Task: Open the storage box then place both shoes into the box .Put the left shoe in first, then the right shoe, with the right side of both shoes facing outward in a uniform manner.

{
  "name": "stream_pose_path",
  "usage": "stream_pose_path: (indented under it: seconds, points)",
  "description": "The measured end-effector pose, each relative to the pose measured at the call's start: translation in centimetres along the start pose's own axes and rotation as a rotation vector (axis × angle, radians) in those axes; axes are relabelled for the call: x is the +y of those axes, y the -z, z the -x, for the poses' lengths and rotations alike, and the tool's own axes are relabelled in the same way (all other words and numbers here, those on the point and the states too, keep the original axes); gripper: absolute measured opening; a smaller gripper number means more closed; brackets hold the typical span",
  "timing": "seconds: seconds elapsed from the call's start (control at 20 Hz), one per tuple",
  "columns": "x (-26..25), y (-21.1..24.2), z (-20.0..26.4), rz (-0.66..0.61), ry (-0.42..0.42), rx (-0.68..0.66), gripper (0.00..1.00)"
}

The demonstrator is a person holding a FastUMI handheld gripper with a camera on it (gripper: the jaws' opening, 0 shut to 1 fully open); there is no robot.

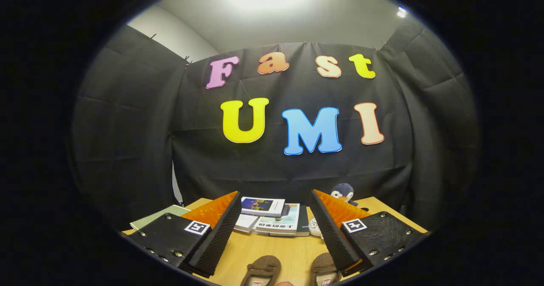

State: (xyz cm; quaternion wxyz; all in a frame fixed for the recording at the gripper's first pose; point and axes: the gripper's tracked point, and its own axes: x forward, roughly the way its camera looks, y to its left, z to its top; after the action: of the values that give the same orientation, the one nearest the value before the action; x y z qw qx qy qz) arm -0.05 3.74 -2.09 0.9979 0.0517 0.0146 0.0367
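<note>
Two brown suede-like slip-on shoes sit on the light wooden tabletop (272,245), and how they lie against the gripper (276,201) is what the coming move hangs on. Going from the biggest thing down: the tabletop runs from under the gripper away to the black cloth wall. At its far side lies a loose spread of paperback books (272,218), with a pale green book (159,216) off to the left. To the right of the books a small plush penguin toy, dark blue with a pale face, (343,192) peeps up behind the right finger.

The gripper's fingers stand wide apart with nothing between them but bare table and the distant books. It is held level and looks out at the wall, not down.

The left brown shoe (262,270) and the right brown shoe (324,269) lie very near, below and short of the fingertips. They sit side by side, each long axis running near-to-far, roughly in line with the fingers. The left one rests in the gap; the right one is partly tucked under the right finger. I cannot see a storage box from here, so I judge the gripper must first find it.
</note>
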Motion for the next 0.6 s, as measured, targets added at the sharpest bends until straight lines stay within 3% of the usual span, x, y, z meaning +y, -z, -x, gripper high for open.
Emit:
stream_pose_path:
  seconds: [0.6]
  points:
    - [7.1, 7.4, 0.1, -0.36, -0.162, 0.188, 0.98]
